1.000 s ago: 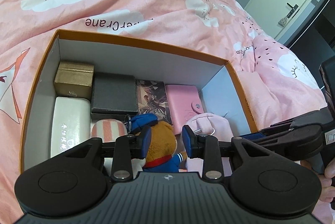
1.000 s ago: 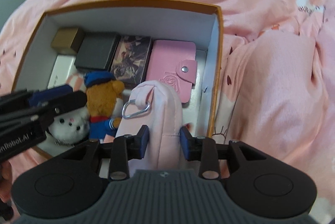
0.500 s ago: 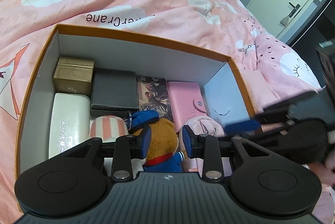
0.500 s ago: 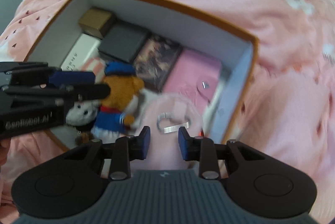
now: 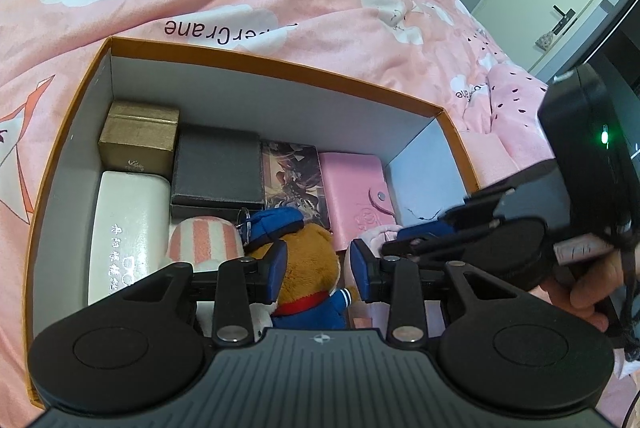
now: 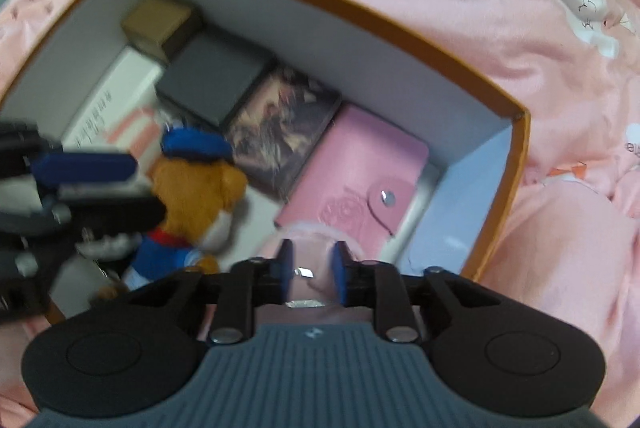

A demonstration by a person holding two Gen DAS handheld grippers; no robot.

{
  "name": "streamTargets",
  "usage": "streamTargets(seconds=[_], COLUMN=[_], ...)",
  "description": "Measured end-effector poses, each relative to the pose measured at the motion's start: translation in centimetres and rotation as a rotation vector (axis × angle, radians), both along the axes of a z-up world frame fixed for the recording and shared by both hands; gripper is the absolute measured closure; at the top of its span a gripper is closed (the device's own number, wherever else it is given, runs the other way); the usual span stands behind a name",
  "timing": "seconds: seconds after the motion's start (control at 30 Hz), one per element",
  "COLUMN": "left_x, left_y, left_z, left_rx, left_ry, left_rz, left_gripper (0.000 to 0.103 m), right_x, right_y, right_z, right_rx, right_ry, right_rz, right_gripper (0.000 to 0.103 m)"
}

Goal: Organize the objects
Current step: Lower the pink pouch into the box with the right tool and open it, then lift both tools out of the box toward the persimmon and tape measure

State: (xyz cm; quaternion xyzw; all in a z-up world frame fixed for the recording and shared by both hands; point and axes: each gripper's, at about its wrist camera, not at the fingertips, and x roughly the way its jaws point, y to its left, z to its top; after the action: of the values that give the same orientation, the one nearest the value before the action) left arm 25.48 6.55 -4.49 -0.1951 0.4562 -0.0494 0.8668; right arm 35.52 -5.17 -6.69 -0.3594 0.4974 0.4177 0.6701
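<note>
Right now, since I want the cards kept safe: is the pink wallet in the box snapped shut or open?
Shut: the pink wallet lies flat with its tab snapped down across the cover.

Take the orange box [image 5: 276, 62] as your landmark. Along its far wall the gold box [image 5: 140, 132], dark grey box [image 5: 218, 170], picture card [image 5: 294, 178] and pink wallet [image 5: 358, 196] sit side by side, leaving you no gap. The white case [image 5: 128, 228] lines its left wall. The plush bear [image 5: 308, 260] fills its middle. Your only bare floor is a narrow strip between the wallet and its right wall [image 6: 424, 188].
</note>
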Motion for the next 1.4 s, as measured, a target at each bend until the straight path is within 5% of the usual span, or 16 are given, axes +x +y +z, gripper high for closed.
streamTargets(seconds=[0.4, 0.53, 0.83, 1.0, 1.23, 1.4], left_x=[-1.0, -2.2, -6.4, -8.9, -12.0, -13.6], left_y=[-1.0, -2.1, -4.0, -5.6, -6.6, -6.4], left_z=[1.3, 2.5, 5.2, 5.8, 3.9, 1.0], left_rx=[0.017, 0.030, 0.079, 0.102, 0.088, 0.068], left_ry=[-0.024, -0.052, -0.146, -0.167, -0.099, 0.014], left_rz=[-0.009, -0.012, 0.000, -0.045, -0.080, -0.061], left_gripper=[0.058, 0.054, 0.043, 0.040, 0.039, 0.040], right_x=[-0.3, -1.6, -6.1, -8.2, -11.0, -13.2], right_y=[-0.8, -2.4, -7.4, -10.8, -15.4, -17.2], right_z=[0.1, 2.4, 7.5, 8.8, 7.9, 4.8], right_rx=[0.018, 0.106, 0.321, 0.439, 0.557, 0.490], right_ry=[-0.023, -0.057, -0.183, -0.209, -0.128, -0.121], right_rz=[-0.010, 0.005, 0.032, -0.033, -0.150, -0.191], right_gripper=[0.089, 0.089, 0.061, 0.058, 0.051, 0.048])
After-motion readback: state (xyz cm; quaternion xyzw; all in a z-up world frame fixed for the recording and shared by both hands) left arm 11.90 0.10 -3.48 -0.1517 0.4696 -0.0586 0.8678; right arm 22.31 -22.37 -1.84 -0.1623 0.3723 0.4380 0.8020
